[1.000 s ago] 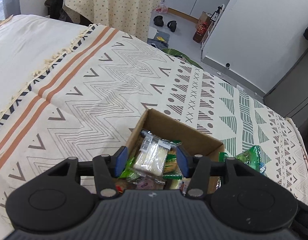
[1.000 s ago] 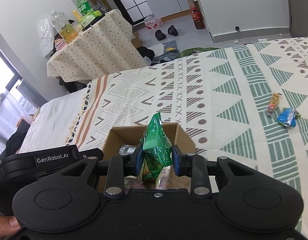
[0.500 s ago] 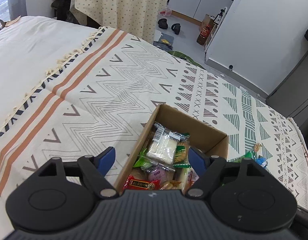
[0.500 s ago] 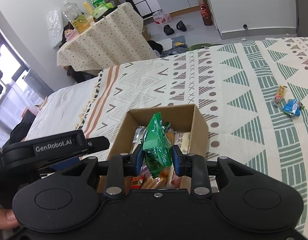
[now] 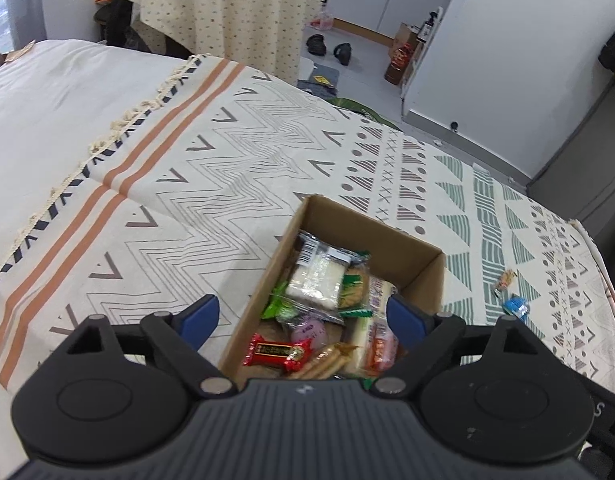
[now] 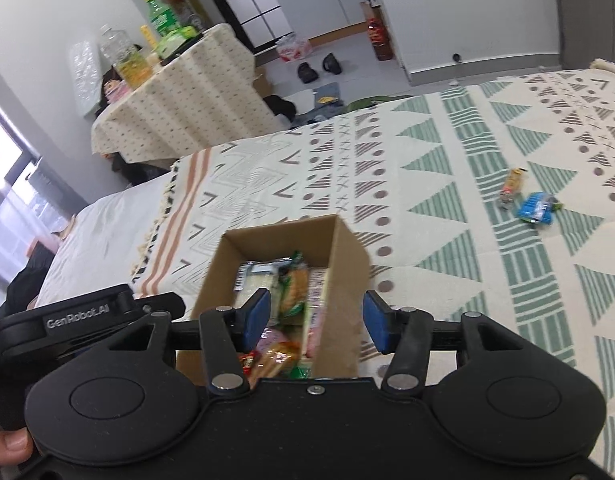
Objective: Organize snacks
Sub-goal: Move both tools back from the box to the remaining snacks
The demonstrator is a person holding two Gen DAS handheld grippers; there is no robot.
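An open cardboard box (image 5: 423,276) (image 6: 347,268) sits on the patterned blanket with several wrapped snacks in it. Among them are a clear pack of white wafers (image 5: 315,280) and a red candy (image 5: 277,354). My left gripper (image 5: 301,318) hangs open above the box's near end, nothing between its blue pads. My right gripper (image 6: 317,322) is also open and empty, straddling the box's right wall. Two loose snacks lie on the blanket to the right: a blue packet (image 6: 536,208) (image 5: 515,306) and a small orange one (image 6: 511,186) (image 5: 506,279).
The left tool's body (image 6: 77,314) sits just left of the box, with a person's thumb (image 6: 7,444) below it. A white sheet (image 5: 67,92) lies left of the blanket (image 5: 227,184). Beyond the bed stand a cloth-covered table (image 6: 179,92) with bottles, and shoes (image 6: 317,68) on the floor.
My right gripper has opened and the green packet it held is gone from between its fingers. My left gripper opened wide and drew back from the wafer pack, now in the box.
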